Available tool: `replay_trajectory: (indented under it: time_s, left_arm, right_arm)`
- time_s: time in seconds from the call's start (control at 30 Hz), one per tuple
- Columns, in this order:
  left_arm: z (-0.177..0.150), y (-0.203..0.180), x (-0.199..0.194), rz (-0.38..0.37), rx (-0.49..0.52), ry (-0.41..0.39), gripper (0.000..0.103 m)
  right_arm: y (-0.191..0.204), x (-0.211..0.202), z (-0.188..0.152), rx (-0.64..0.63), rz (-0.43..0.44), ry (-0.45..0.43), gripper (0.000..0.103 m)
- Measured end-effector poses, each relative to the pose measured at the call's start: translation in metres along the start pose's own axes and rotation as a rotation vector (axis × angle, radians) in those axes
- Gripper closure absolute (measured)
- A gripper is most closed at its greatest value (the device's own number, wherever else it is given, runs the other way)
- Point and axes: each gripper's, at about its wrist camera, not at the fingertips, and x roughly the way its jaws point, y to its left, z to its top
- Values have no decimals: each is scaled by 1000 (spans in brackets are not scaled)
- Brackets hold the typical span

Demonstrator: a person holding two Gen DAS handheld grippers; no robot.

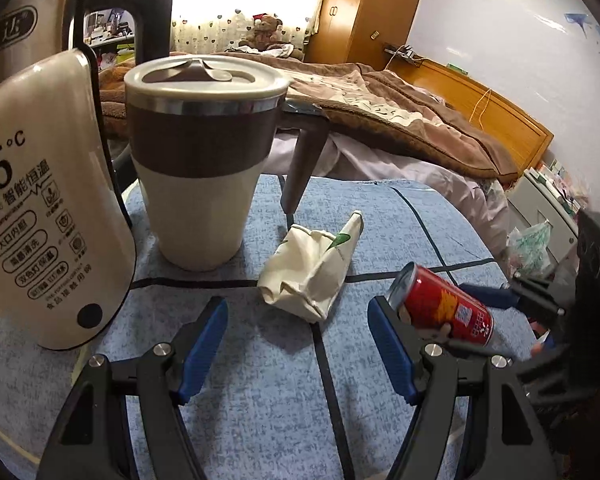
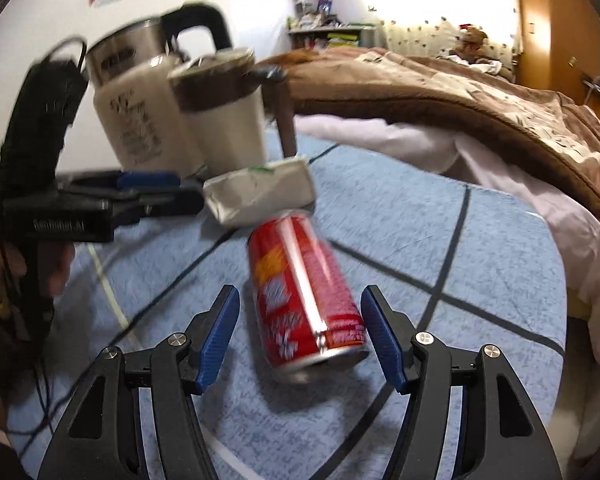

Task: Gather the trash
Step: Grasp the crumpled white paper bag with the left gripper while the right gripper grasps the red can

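The red can (image 2: 306, 298) is taken as the landmark. It lies on its side on the blue-covered surface (image 2: 480, 240), between the blue pads of the right tongs (image 2: 300, 338), which are spread wider than the can; a gap is seen at the left pad, while contact at the right pad cannot be judged through the blur. The can is therefore judged to be straddled for a pickup, or only just let go, and not clamped.

Just beyond the can's far end, the crumpled white paper carton (image 1: 314, 268) is found, and the left tongs (image 1: 296, 344) are held apart and empty in front of it, presumably lined up for it as the second piece of trash. Farther beyond the can, behind the carton, a lidded mug (image 1: 202, 160) and a kettle (image 1: 40, 200) are stood upright; these are judged not to be trash.

The can is red with yellow and white printing and silver ends, seemingly undented. The carton is flattened, creased, with a green mark.
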Motion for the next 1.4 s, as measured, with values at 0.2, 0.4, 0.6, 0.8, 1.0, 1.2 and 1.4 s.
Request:
replay_trajectory:
  time_s: [0.2, 0.4, 0.6, 0.8, 1.0, 1.2, 1.4]
  left_arm:
    - [2, -6, 4, 2, 24, 2, 29]
    - [8, -15, 12, 1, 51, 11, 28]
    - [14, -20, 33, 51, 103, 43, 28]
    - [17, -24, 49, 67, 125, 62, 28]
    - [16, -24, 59, 65, 97, 78, 33]
    - [13, -29, 60, 72, 102, 98, 50]
    - [9, -37, 52, 58, 100, 89, 51]
  right_arm:
    - [-2, 15, -2, 73, -24, 29, 39]
    - [-16, 7, -8, 187, -52, 0, 44]
    - [-35, -9, -21, 285, -81, -6, 45]
    - [-37, -19, -29, 315, -66, -4, 45]
    - [-38, -19, -29, 327, -54, -13, 45]
    - [-40, -20, -31, 336, -56, -22, 45]
    - [-38, -27, -34, 340, -58, -35, 45]
